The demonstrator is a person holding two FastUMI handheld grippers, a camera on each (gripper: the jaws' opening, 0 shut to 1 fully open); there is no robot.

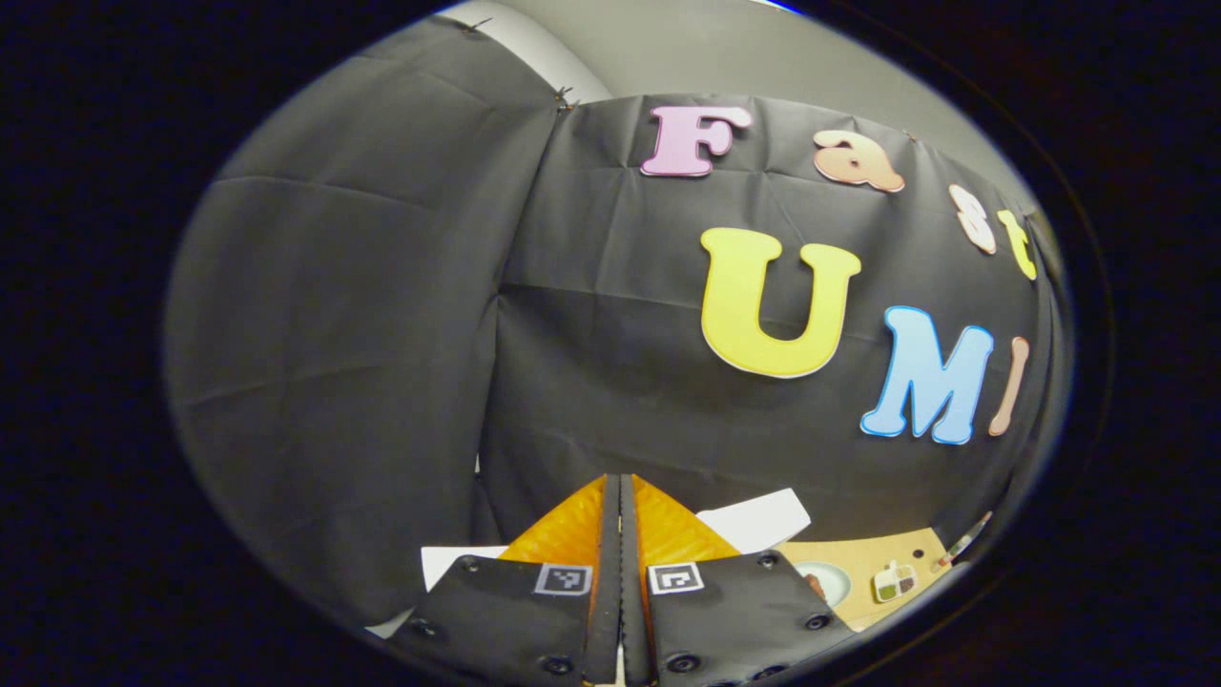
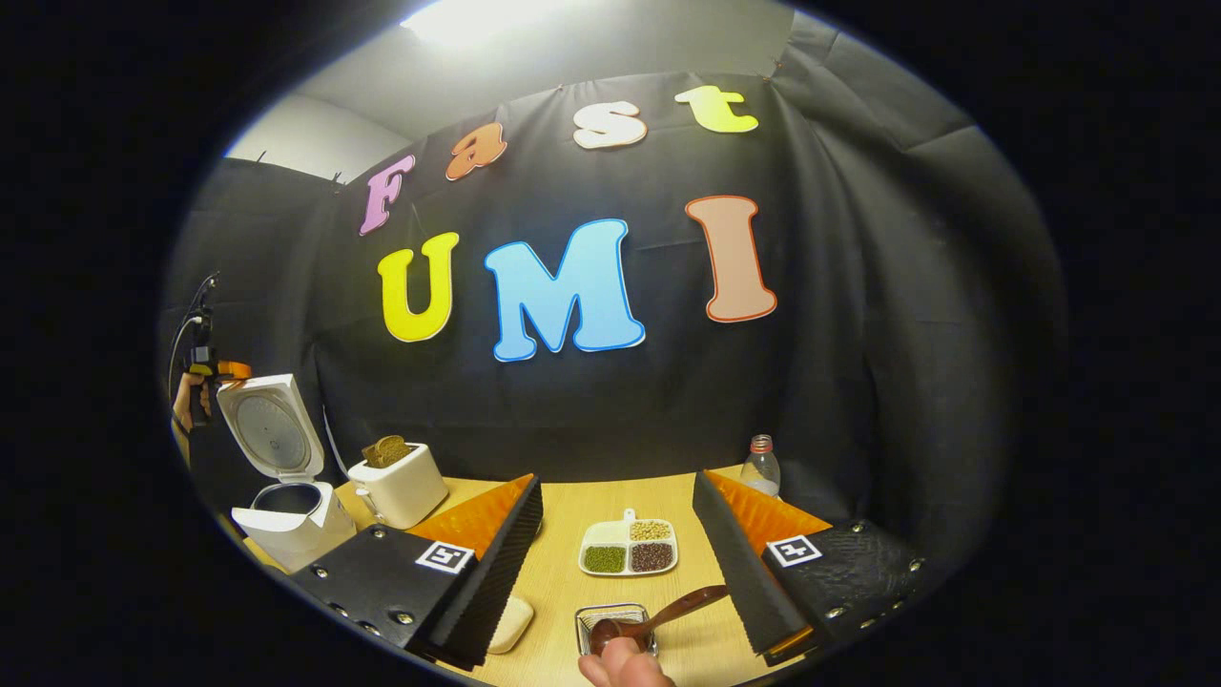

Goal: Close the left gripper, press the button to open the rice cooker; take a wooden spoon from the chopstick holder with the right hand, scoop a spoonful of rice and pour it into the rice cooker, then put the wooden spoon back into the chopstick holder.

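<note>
The white rice cooker (image 2: 286,520) stands at the table's left end with its lid (image 2: 272,425) raised. Beyond it a hand holds my left gripper (image 2: 215,367) up near the lid. In the left gripper view my left gripper (image 1: 620,482) is shut with nothing between its fingers and faces the black wall; a white shape (image 1: 758,520) shows behind its fingers. My right gripper (image 2: 618,491) is open above the table. Low between its fingers a wire chopstick holder (image 2: 615,625) holds a dark wooden spoon (image 2: 668,611). A divided dish of grains (image 2: 630,546) lies just beyond it.
A cream toaster (image 2: 396,487) with bread stands right of the cooker. A clear bottle (image 2: 760,468) is by the back wall at right. A pale lump (image 2: 510,625) lies by my right gripper's left finger. A fingertip (image 2: 620,668) shows at the bottom edge. A plate (image 1: 825,582) sits on the wooden table (image 1: 897,553).
</note>
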